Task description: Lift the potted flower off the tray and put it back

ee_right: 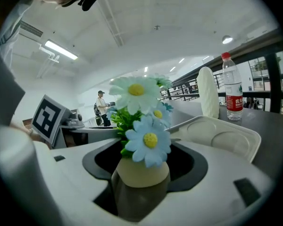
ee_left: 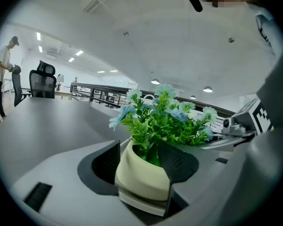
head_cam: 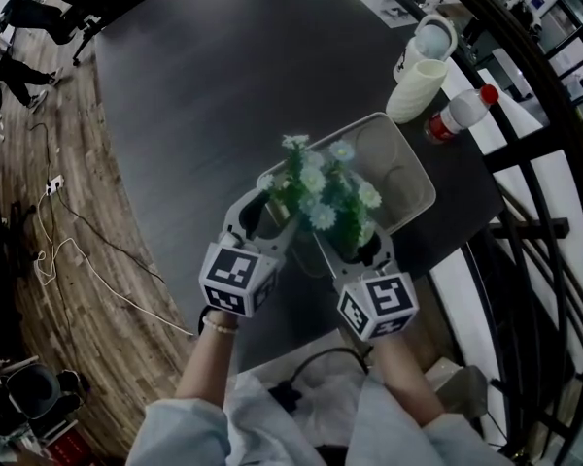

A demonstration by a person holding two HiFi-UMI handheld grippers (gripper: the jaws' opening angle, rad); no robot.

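Nearest the person, the left claw [head_cam: 257, 214] and the right claw [head_cam: 365, 247] reach in from either side of the potted flower [head_cam: 323, 200]. The left gripper view shows its jaws spread, with the cream pot [ee_left: 144, 173] between them and close against the dark pads (the right-hand pad partly covers the pot's rim). In the right gripper view the jaws stand wide, with a dark gap on each side of the pot [ee_right: 142, 172], so neither claw is pinching it. The pot holds green leaves with pale blue and white daisies. It stands at the near end of the cream tray [head_cam: 408, 163]; no view shows its base. The tray's two far hollows [ee_right: 226, 140] lie bare. Beyond the tray on the dark tabletop [head_cam: 204, 95] are a ribbed cream cup [head_cam: 416, 90], a water bottle [head_cam: 462, 113] with a red cap, and furthest off a white mug [head_cam: 432, 39].
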